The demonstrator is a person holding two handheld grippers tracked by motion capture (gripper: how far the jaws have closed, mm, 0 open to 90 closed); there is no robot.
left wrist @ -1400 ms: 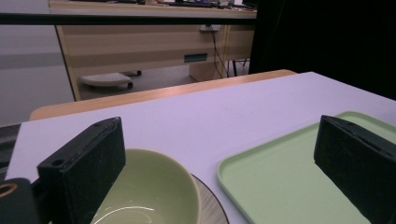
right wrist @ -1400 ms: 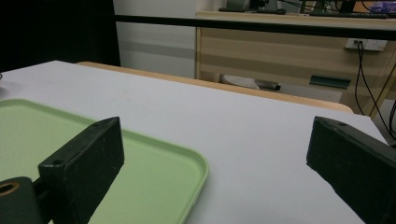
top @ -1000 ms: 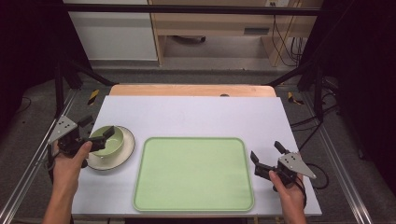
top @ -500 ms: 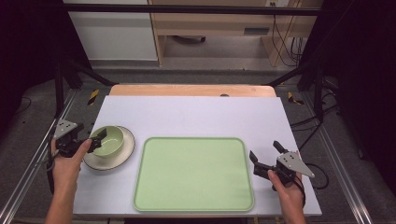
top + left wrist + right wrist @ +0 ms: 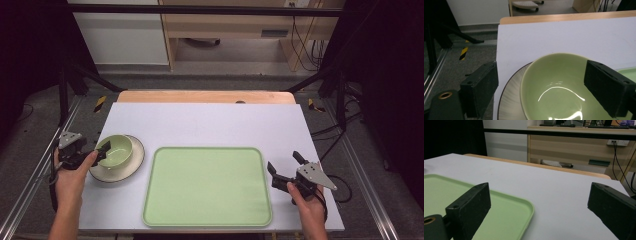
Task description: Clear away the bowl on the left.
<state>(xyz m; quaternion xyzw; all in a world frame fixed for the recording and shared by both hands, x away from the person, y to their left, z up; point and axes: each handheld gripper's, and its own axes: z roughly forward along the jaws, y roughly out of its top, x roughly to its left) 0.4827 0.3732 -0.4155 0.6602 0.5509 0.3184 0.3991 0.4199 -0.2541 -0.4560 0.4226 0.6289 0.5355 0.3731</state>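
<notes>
A pale green bowl (image 5: 116,150) sits on a white plate (image 5: 131,167) at the table's left. My left gripper (image 5: 102,154) reaches in from the left at the bowl's near-left rim. In the left gripper view the bowl (image 5: 559,85) lies ahead between the jaws, one jaw out over the plate (image 5: 511,105) edge, the other over the bowl's right side. Its jaws have just been closing and stand apart, with no pad pressing on the bowl. My right gripper (image 5: 283,161) rests open and empty just right of the green tray (image 5: 207,185).
The tray's corner (image 5: 506,207) lies low and left before the right gripper (image 5: 539,202). The white table top (image 5: 210,122) ends in a wooden strip (image 5: 205,96) at the back. Black frame legs and cables stand on the floor around it.
My left gripper has sunk and drawn back to the left, from above the bowl to its left rim. The right gripper has stayed put.
</notes>
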